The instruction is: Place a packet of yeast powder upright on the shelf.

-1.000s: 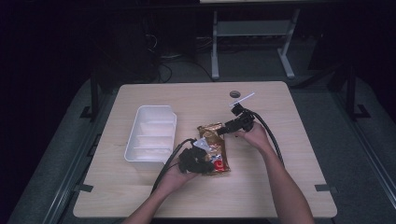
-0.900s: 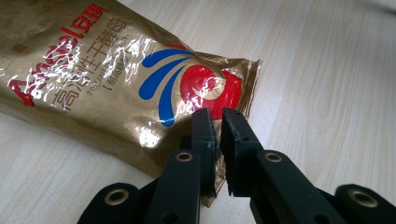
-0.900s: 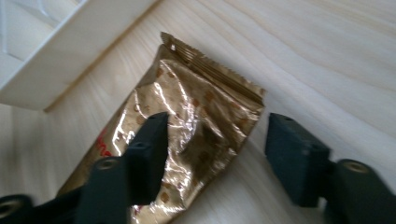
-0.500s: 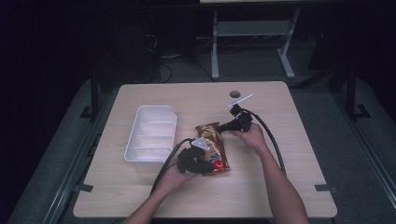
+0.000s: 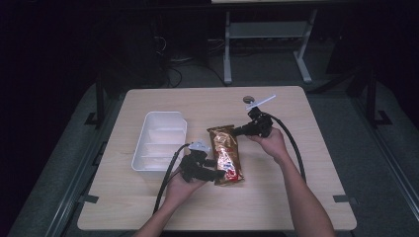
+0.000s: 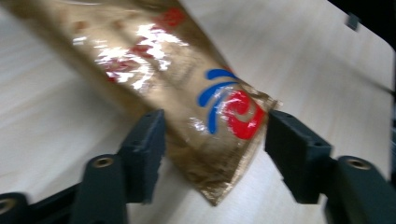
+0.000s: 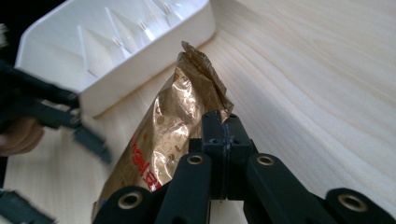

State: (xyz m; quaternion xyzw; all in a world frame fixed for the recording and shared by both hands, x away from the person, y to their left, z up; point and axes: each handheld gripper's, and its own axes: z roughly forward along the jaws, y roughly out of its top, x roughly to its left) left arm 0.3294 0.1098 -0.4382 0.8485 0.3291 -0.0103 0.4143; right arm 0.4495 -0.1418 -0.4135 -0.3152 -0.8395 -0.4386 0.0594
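A gold foil snack bag [image 5: 227, 153] with red and blue print lies lengthwise on the wooden table [image 5: 296, 197]. My left gripper [image 5: 222, 170] is at the bag's near end. Its jaws have just been opening and stand open, one on each side of that end of the bag [image 6: 187, 84], with gaps between the pads and the foil. My right gripper [image 5: 236, 131] is shut on the bag's far end. In the right gripper view the closed jaws [image 7: 219, 123] pinch the crumpled top edge of the bag [image 7: 173, 116], which is raised a little.
A white divided tray [image 5: 148, 118] sits left of the bag, its wall [image 7: 140, 79] close to the bag's top. A small round dark thing [image 5: 248, 99] lies near the table's far edge. Bare table stretches to the right and along the front.
The left jaws have spread apart off the bag's near end. The right gripper has shut on the bag's far end and risen slightly, and the bag now lies straighter.
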